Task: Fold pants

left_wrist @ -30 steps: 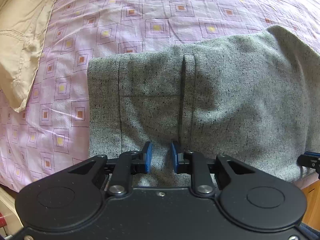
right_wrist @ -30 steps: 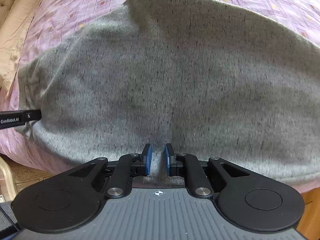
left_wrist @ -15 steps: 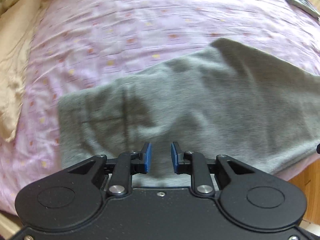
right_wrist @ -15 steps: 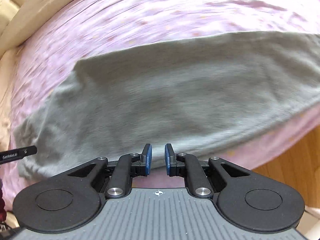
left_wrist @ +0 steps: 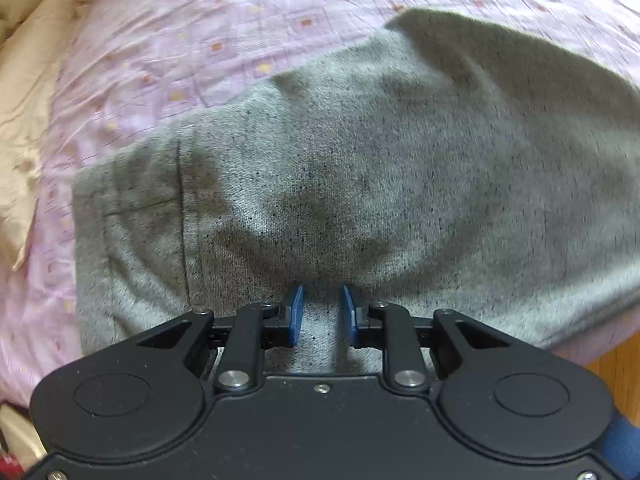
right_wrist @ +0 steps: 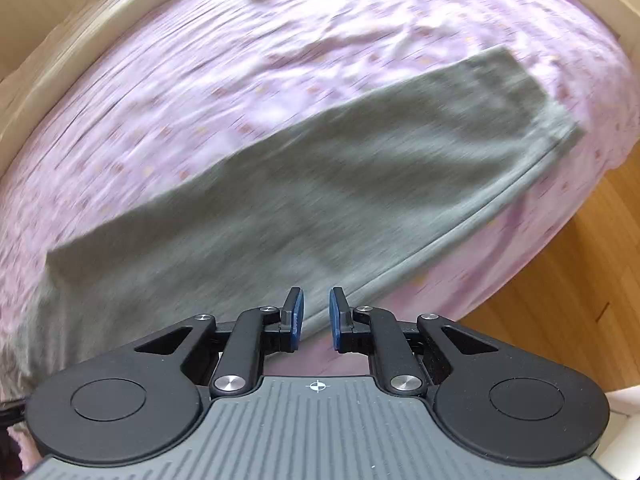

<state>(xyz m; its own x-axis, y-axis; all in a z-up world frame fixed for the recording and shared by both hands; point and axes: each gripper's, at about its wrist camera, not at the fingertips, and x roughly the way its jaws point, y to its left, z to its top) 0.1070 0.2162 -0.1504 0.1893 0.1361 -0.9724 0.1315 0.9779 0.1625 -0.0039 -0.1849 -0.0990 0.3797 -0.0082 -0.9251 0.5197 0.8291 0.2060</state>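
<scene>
We see the grey pants point(left_wrist: 360, 184) lying flat along the near edge of the bed point(left_wrist: 200, 40). Our left claw point(left_wrist: 321, 312) is partly open with pants fabric between its pads, ungripped. Our right claw point(right_wrist: 316, 316) is partly open, holding nothing, over the pants' near edge.

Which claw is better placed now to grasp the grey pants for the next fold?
Probably the left claw: open, with the grey pants between its fingertips. The right claw hangs open at the pants' edge.
</scene>
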